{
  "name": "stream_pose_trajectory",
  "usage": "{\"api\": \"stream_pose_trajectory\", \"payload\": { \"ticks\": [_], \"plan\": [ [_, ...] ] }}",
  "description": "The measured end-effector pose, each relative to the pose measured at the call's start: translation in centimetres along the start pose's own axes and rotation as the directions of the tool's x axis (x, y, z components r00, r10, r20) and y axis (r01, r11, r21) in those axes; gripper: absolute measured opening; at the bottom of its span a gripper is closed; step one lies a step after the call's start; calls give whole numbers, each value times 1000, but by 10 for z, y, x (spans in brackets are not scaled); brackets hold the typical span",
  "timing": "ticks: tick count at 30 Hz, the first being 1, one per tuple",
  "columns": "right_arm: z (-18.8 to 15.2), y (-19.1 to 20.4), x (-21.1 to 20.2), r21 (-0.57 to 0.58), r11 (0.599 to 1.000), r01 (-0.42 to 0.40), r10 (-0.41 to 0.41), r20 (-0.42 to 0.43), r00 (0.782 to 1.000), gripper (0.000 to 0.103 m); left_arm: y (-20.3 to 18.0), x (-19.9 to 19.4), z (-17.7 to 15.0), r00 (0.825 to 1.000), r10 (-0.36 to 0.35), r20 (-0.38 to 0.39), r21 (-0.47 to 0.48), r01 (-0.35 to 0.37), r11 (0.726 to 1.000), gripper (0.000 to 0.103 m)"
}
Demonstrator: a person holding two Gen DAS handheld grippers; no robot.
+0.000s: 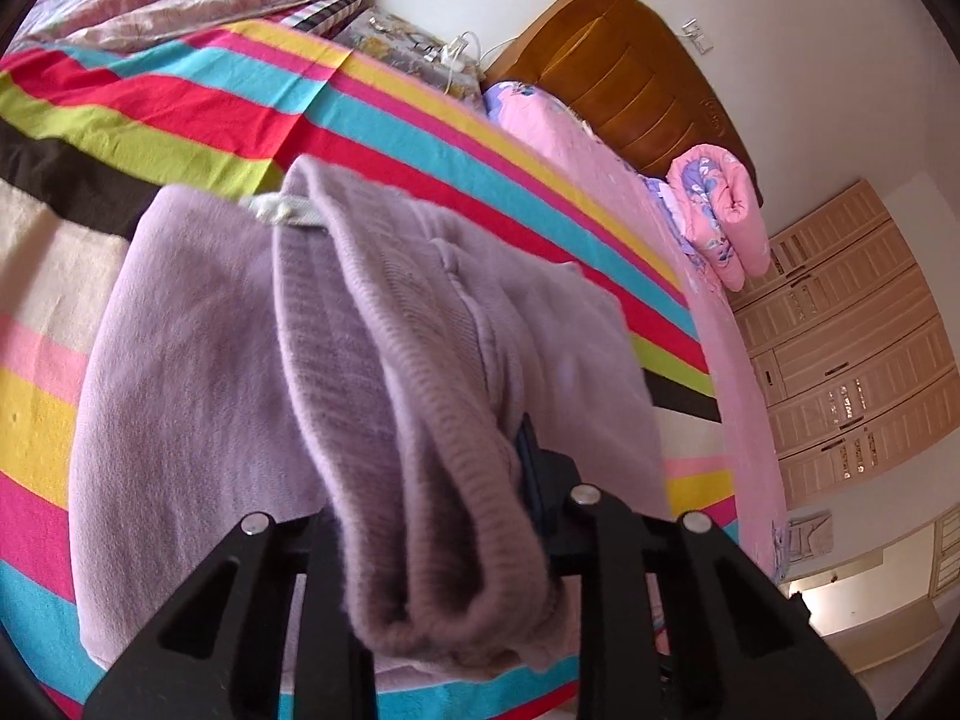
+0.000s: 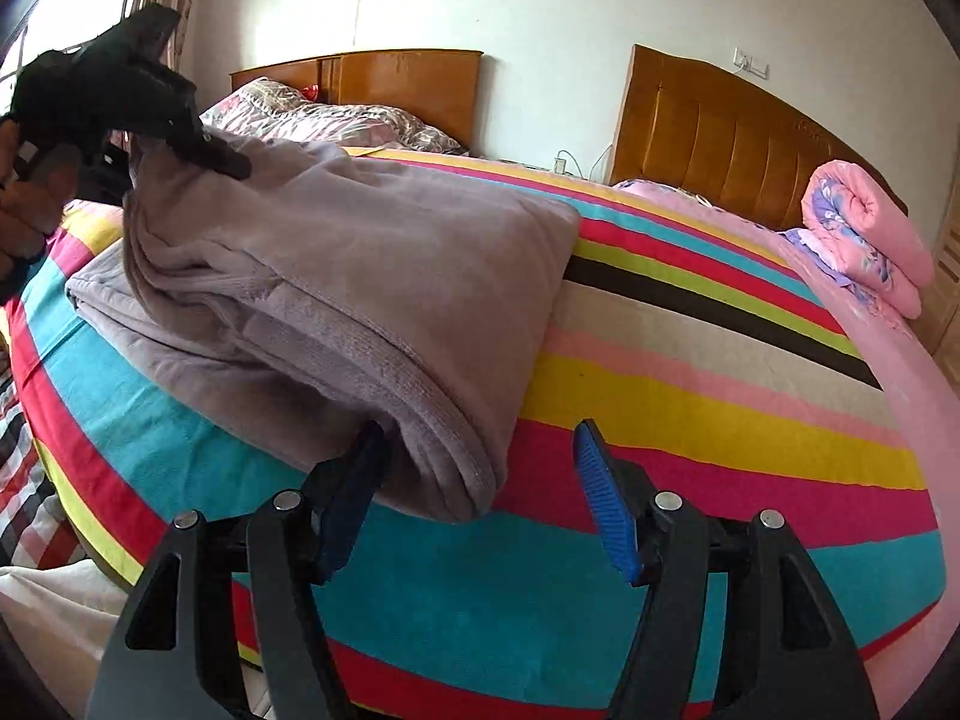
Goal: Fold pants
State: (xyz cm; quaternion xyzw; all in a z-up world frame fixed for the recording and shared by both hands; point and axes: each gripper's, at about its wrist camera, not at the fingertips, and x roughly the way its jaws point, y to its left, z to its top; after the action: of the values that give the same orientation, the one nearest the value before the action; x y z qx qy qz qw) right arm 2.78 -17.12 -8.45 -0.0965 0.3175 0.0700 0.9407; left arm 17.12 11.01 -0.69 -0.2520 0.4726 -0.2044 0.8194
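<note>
One pair of lilac fleece pants (image 2: 336, 276), two grippers, one clamped

The left gripper (image 1: 444, 540) pinches the ribbed edge of the folded pants on the striped bedspread (image 2: 720, 384). The right gripper (image 2: 480, 498) stands open, cloth's near corner between its blue pads (image 2: 606, 504), unpressed. The bundle runs from 6 toward 10 o'clock, nearer the right gripper.

My left wrist view sits close over the lilac pants (image 1: 252, 324), angled down toward the far headboard (image 1: 630, 78). My right wrist view looks from the near bed edge; both share the striped sheet (image 2: 690, 396).
</note>
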Motion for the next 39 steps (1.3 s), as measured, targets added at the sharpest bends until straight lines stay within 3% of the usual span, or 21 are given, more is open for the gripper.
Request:
{"api": "stream_pose_trajectory", "payload": {
  "ticks": [4, 6, 9, 11, 14, 15, 16, 20, 25, 30, 34, 36, 38, 39],
  "plan": [
    [8, 3, 2, -20, 999, 36, -36, -4, 999, 64, -57, -57, 15, 988, -119, 103, 116, 107, 987, 23],
    [9, 4, -1, -23, 999, 40, -40, 5, 999, 68, -70, -89, 15, 980, -127, 151, 176, 99, 979, 23],
    [8, 8, -2, -46, 997, 60, -60, 15, 998, 73, -33, -102, 4, 985, -40, 170, 153, 13, 988, 23],
    [5, 8, 4, -39, 998, 53, -54, -9, 999, 73, 27, -81, -7, 993, 28, 117, 34, -32, 999, 23],
    [3, 4, 5, -23, 999, 42, -43, -8, 999, 75, 105, -35, -30, 999, 15, 31, -111, -12, 994, 26],
    [4, 4, 5, -31, 998, 46, -47, -11, 999, 76, 115, -36, -36, 996, -48, 73, -116, 57, 992, 26],
    [5, 4, 6, -38, 998, 50, -50, -14, 999, 76, 116, -37, -36, 993, -69, 93, -101, 78, 992, 26],
    [6, 1, 7, -30, 998, 52, -53, -26, 998, 79, 109, -39, -34, 996, -34, 84, -75, 40, 996, 27],
    [8, 5, 4, -79, 994, 78, -82, -52, 995, 79, 116, -36, -34, 994, -63, 85, -104, 72, 992, 30],
    [10, 1, -7, -126, 992, 30, -41, -92, 995, 80, 123, -38, -37, 993, -79, 91, -119, 89, 989, 32],
    [11, -4, -19, -145, 989, -3, -16, -124, 992, 85, 118, -38, -39, 994, -46, 97, -109, 56, 992, 33],
    [17, -7, -41, -134, 989, -65, 53, -92, 994, 85, 110, -43, -39, 995, -10, 99, -111, 21, 994, 38],
    [29, -12, -66, -101, 985, -140, 139, -16, 990, 85, 96, -57, -41, 985, 95, 145, -105, -80, 991, 48],
    [35, -13, -76, -86, 982, -167, 170, 26, 985, 86, 86, -71, -44, 960, 190, 205, -98, -173, 980, 53]
  ]
}}
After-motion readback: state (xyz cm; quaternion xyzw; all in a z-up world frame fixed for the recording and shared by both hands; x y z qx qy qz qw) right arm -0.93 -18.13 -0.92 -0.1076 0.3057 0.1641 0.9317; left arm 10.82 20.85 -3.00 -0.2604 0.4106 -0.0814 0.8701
